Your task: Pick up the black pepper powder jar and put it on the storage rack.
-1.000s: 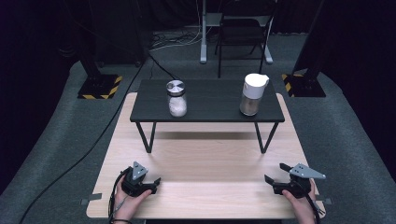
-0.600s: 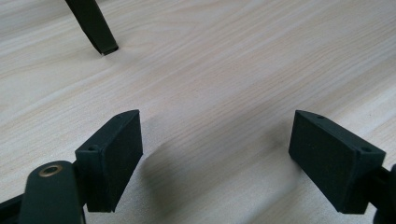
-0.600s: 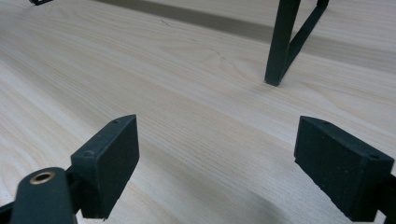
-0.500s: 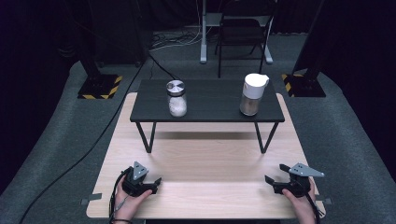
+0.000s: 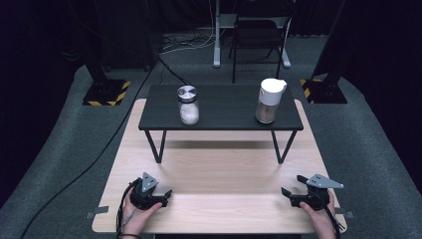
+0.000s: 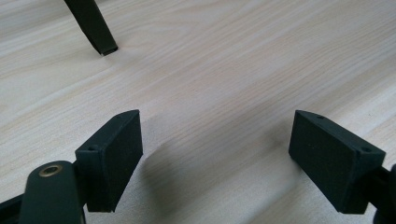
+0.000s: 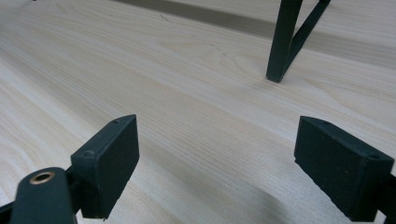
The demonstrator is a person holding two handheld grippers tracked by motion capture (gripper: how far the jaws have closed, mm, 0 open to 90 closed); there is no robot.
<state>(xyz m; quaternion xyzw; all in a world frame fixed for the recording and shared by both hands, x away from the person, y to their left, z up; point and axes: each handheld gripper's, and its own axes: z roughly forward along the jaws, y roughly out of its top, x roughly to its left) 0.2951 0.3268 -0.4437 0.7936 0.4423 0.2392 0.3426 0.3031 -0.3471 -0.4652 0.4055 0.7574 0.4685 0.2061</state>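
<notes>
I've got both grippers resting low on the pale wooden tabletop [image 5: 219,174], left gripper [image 5: 168,195] and right gripper [image 5: 284,193] each with jaws spread wide, nothing between them. Up ahead on the low black bench [image 5: 221,119], the clear glass jar with the metal lid [image 5: 188,105] stands upright, nearer my left hand; the white-lidded tall jar [image 5: 269,101] stands upright too, nearer my right, each well apart from its gripper

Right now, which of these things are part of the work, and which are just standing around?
Part of the work:
glass jar
white-lidded container
left gripper
right gripper
black stand

Standing around:
folding chair
floor cable
</notes>
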